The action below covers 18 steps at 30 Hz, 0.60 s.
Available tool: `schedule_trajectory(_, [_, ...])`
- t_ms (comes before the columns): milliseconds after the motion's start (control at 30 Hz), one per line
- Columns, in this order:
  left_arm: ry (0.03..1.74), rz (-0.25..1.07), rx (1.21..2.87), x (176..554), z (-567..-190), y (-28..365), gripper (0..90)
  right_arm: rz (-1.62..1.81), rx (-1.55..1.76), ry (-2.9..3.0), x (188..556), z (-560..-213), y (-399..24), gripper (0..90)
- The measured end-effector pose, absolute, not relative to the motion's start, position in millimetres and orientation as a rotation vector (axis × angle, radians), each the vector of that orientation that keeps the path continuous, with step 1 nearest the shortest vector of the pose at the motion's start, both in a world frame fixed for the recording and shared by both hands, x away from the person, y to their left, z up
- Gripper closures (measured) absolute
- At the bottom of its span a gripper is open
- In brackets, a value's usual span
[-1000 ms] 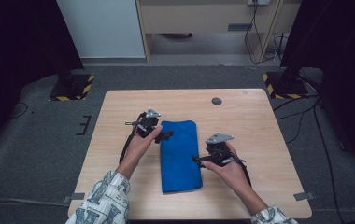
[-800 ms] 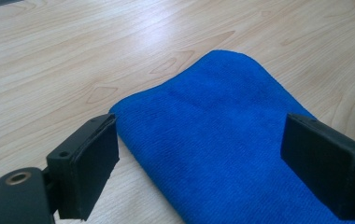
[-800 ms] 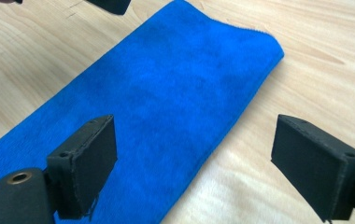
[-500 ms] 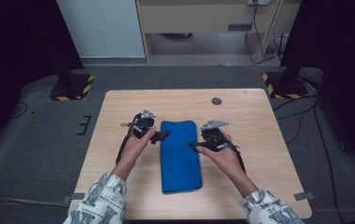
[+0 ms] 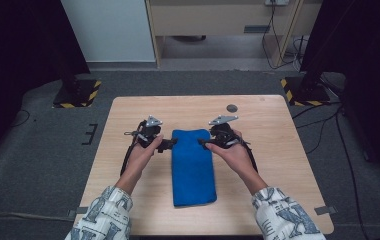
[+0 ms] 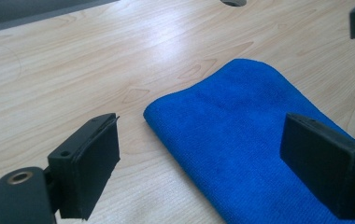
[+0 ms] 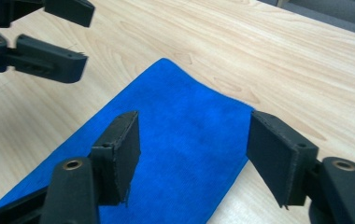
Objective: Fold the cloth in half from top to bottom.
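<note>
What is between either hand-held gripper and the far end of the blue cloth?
Nothing visible. The blue cloth lies flat on bare table; the left hand-held gripper and right hand-held gripper flank its far corners, jaws open, the right's just closing.

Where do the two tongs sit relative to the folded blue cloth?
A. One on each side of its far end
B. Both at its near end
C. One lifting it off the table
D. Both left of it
A: the left tongs and right tongs flank the far end of the blue cloth, which lies flat.
</note>
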<state>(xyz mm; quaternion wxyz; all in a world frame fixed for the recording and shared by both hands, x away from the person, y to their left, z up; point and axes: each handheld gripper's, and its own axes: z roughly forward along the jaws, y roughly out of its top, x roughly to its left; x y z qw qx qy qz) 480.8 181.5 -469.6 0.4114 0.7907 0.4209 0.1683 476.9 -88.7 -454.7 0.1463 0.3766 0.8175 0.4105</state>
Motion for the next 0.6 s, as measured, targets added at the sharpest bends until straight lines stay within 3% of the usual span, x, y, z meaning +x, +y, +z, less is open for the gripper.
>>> schedule_trajectory(600, [1.062, 0.431, 2.016, 493.2, -466.6, 170.6, 12.7, 1.14, 1.057, 2.351, 507.0, -448.1, -88.4, 57.6])
